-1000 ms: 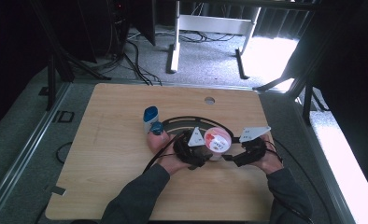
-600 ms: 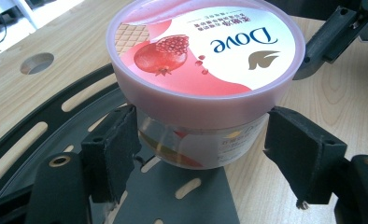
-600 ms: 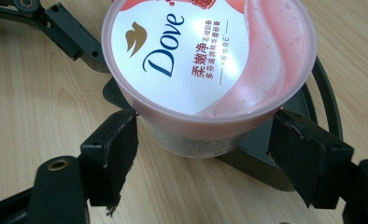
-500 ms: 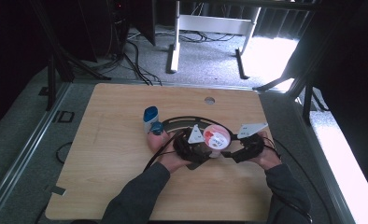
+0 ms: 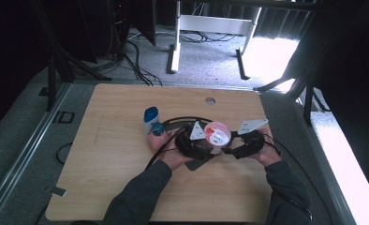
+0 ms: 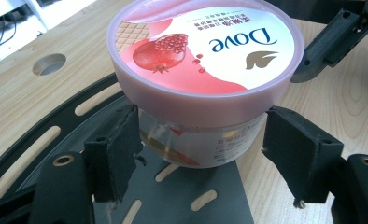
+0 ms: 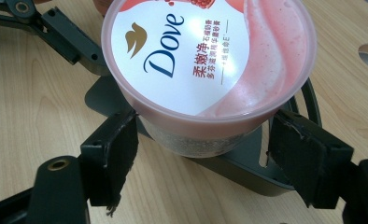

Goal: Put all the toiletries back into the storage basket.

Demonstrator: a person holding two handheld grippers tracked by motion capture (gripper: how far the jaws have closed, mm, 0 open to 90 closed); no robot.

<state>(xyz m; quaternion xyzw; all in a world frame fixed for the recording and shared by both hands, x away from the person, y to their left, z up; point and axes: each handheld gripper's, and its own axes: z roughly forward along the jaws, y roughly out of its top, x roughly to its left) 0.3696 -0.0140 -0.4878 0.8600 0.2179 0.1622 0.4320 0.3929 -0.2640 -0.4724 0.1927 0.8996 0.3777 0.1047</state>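
- your left gripper [image 6: 201,154], rising from the bottom of the left gripper view, has its two black jaws on either side of the round pink-lidded dove tub with a clear body [image 6: 203,74]; the left pad touches the tub's wall under the lid rim, and the right pad sits at the wall too, so you are holding the tub.
- your right gripper [image 7: 201,154], at the bottom of the right gripper view, stands wide around the same tub [image 7: 210,65]; its left pad is just at the tub's wall below the lid, its right pad stands clear with a gap, so it is not clamped.
- in the high view your hands meet at lower centre of the frame, left gripper [image 5: 206,149] and right gripper [image 5: 229,150] facing each other with the tub [image 5: 217,133] between them.
- under the tub lies a flat dark grey slotted plate with a curved black rim [image 6: 191,186], resting on the light wooden table [image 5: 107,154].
- just left of your left hand [image 5: 166,145] in the high view, a small blue-capped bottle [image 5: 151,117] stands on the table, near the tub but apart from it.
- farther up the frame, a round hole in the tabletop [image 5: 210,101] sits near the far edge.
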